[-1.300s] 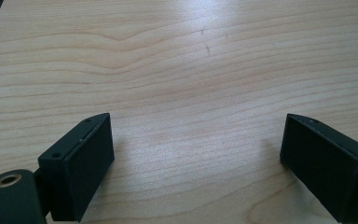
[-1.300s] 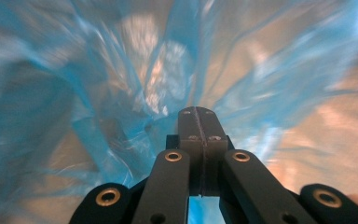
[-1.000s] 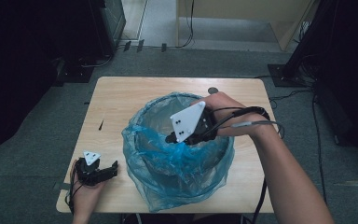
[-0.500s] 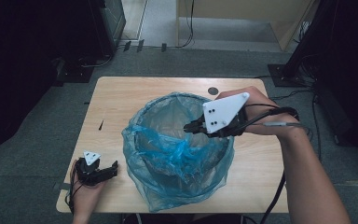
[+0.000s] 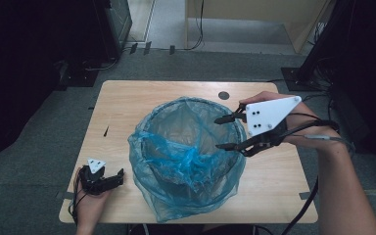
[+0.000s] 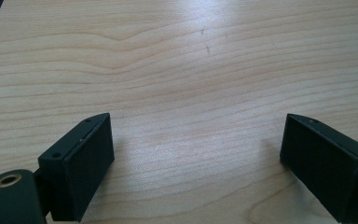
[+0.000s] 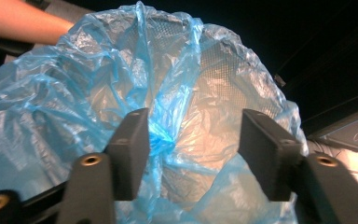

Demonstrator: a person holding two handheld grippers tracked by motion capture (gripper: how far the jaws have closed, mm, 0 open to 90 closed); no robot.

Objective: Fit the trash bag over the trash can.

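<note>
A round mesh bin lined with a crumpled blue plastic bag stands in the middle of the wooden table. My right gripper hovers at the bin's right rim and points left over it. Its jaws have just been opening. In the right gripper view a twisted fold of the bag hangs between the jaws of my right gripper, close to the left pad but not pinched. My left gripper rests at the table's front left corner. It is open over bare wood.
A small dark round mark sits on the table behind the bin. A thin dark streak lies left of the bin. Cables trail from both grippers. Dark equipment and grey floor surround the table.
My right gripper has moved from over the middle of the bin to its right rim. Its jaws, shut before, now stand apart. The left gripper has stayed put.
</note>
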